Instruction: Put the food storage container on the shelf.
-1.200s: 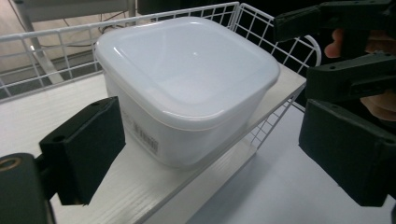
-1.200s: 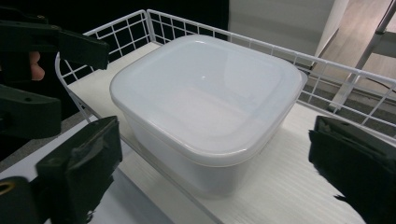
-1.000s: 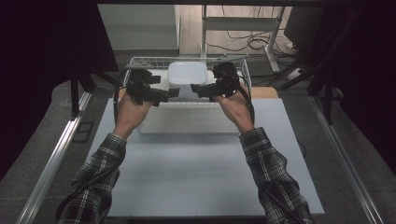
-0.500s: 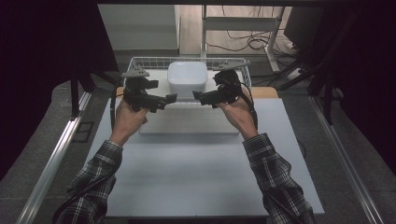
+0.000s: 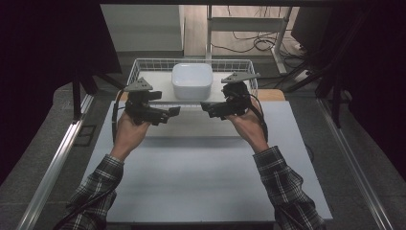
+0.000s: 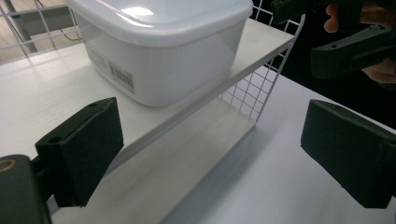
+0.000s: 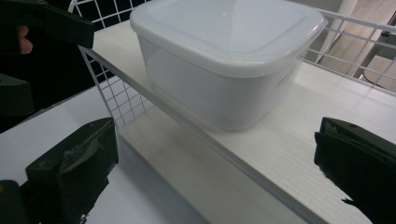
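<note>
Sleeves of checked flannel come in from the near edge of the white rectangular table top, and each hand holds a black two-jaw tool above it. The left gripper and the right gripper face each other with a small gap between their tips. Both have the jaws spread wide and hold nothing, as both gripper views show. I judge that they are kept low and turned inward so that they can close on the container from its two sides.

Behind them stands the white wire basket shelf with a pale wooden board. On this board, near its middle, sits the white translucent plastic box with a snap lid, upright and with the lid on. It is almost square with rounded corners, so no long axis is clear. The side with the barcode label looks toward the left gripper. Neither gripper touches the box yet.
</note>
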The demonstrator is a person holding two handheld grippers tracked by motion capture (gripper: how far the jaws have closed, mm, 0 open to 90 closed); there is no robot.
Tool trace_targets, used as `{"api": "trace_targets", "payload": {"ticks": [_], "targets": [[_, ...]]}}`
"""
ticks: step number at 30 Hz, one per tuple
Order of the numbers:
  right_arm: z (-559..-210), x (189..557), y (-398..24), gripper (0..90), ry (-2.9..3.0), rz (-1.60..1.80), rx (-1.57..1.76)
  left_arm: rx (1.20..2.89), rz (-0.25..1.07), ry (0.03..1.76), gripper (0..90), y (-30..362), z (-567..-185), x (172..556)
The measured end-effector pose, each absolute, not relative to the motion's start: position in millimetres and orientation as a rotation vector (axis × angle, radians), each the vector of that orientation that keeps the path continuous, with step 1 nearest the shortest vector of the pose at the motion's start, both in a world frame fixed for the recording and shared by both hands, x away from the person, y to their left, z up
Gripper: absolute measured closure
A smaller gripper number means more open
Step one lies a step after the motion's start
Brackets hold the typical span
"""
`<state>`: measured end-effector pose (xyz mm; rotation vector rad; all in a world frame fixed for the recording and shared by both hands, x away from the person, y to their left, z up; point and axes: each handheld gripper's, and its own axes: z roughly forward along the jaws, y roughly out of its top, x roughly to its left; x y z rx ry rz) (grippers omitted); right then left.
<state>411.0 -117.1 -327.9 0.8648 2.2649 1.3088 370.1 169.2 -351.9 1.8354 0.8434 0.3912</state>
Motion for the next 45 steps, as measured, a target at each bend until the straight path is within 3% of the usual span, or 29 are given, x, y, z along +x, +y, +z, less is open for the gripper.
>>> {"api": "trace_targets", "payload": {"ticks": [45], "targets": [[-399.7,347.7,-129.3,0.0,2.317,1.293,0.761,1.863,0.357,0.844,5.1,161.7,-432.5,301.8]]}}
